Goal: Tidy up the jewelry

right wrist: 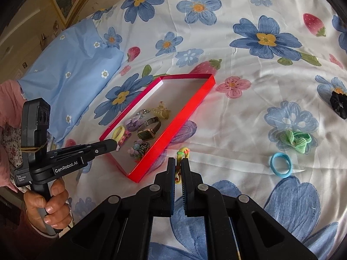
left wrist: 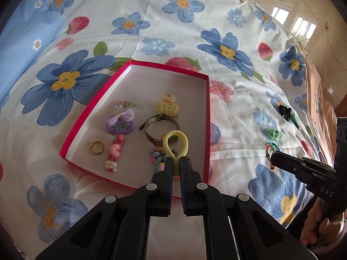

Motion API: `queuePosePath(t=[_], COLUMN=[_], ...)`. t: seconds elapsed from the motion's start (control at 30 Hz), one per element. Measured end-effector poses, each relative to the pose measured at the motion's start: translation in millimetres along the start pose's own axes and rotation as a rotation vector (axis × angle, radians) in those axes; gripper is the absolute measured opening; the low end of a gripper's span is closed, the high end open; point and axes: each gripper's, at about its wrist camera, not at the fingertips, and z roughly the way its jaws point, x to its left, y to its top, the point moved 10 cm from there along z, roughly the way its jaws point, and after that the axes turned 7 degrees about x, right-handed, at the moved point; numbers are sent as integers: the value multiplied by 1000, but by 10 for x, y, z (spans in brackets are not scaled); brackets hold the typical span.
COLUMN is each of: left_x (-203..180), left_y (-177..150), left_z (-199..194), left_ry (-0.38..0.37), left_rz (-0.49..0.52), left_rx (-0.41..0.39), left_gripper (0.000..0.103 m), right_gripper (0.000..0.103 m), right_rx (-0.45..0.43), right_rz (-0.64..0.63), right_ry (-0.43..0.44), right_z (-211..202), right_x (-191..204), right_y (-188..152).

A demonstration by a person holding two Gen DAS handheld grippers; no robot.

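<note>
Left tool (left wrist: 176, 162) around yellow loop (left wrist: 175, 143)

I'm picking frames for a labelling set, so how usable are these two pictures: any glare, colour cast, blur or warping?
Left wrist view: sharp, strong fisheye bending the red box; window glare on the floor at upper right; red tint spills onto the bedsheet beside the box. Right wrist view: equally warped, dark corners, the box's outer wall glows bright red, the sheet shines at right; the left gripper stays crisp.

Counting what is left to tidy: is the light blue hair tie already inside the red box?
No, the light blue hair tie lies on the flowered bedsheet, well outside the red box.
</note>
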Motion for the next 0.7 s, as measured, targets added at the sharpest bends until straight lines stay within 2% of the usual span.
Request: queuePosePath(t=[0.33,0.57,0.7], left_x=[262,497,602], left_y=[-2,-2,9], left_z=[-4,35,99], left_ry=[25,36,41], left_rz=[-40,-85,-106], left_rx=[0,9,18], left_gripper=[6,6,6], right_gripper=[7,8,5], right_rx=[19,59,79], right_rz=[-43,-86,-112], right_ry=[46,81,89], right_z=[178,446,602], right_x=[295,559,671], right_y=[107,149,174])
